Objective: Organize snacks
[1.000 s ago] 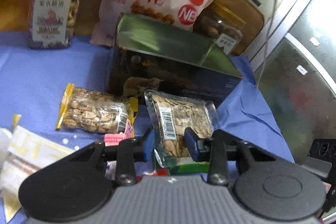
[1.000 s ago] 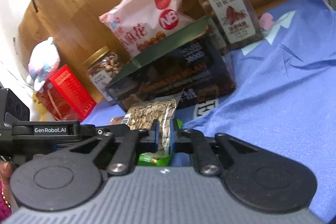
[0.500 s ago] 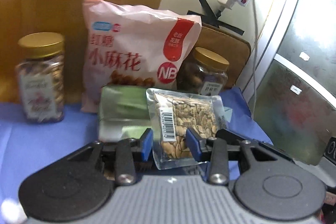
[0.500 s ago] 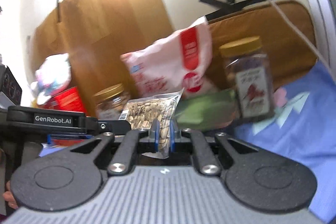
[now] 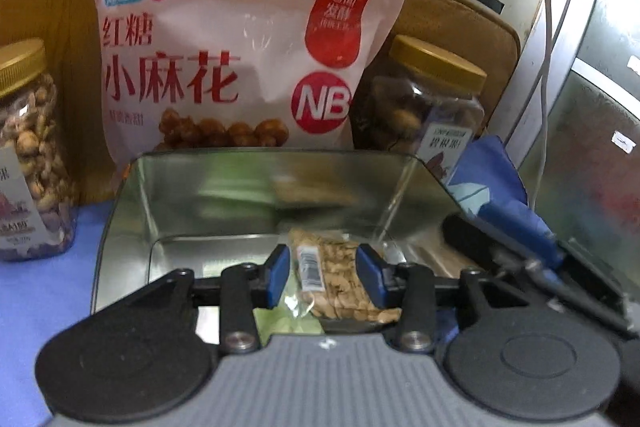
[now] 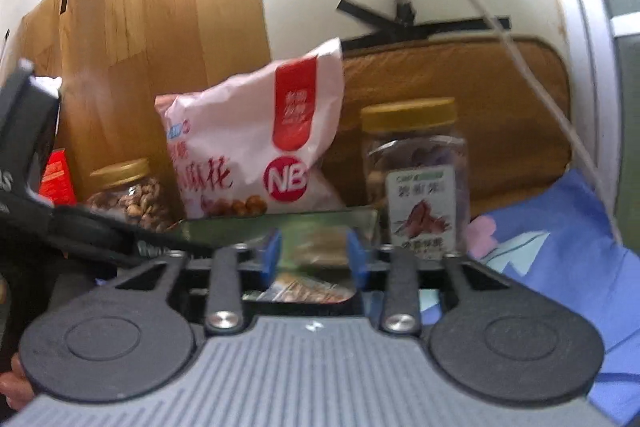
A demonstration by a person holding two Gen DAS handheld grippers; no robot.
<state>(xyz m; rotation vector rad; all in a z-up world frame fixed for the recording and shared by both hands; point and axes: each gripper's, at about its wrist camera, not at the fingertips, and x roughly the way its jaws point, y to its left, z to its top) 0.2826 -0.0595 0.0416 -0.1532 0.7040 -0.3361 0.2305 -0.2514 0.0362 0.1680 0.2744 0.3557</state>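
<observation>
A clear packet of sunflower seeds (image 5: 340,279) lies inside the open metal tin (image 5: 132,195), over a green packet (image 5: 288,325). My left gripper (image 5: 323,277) hovers over the tin's near edge with its jaws open on either side of the packet, not pressing it. My right gripper (image 6: 314,259) is open and empty above the tin (image 6: 224,227); the seed packet (image 6: 304,291) shows below its jaws. The left gripper's body (image 6: 80,227) sits close at the left of the right wrist view.
Behind the tin a large pink snack bag (image 5: 240,59) leans on the wall. A gold-lidded nut jar (image 5: 28,155) stands at left, another jar (image 5: 424,107) at right. A blue cloth (image 6: 560,247) covers the table. A power cable (image 5: 548,27) hangs at right.
Both grippers moved forward over the tin. The right gripper opened and let go of the seed packet, which now lies in the tin. The left gripper's jaws spread wider.
</observation>
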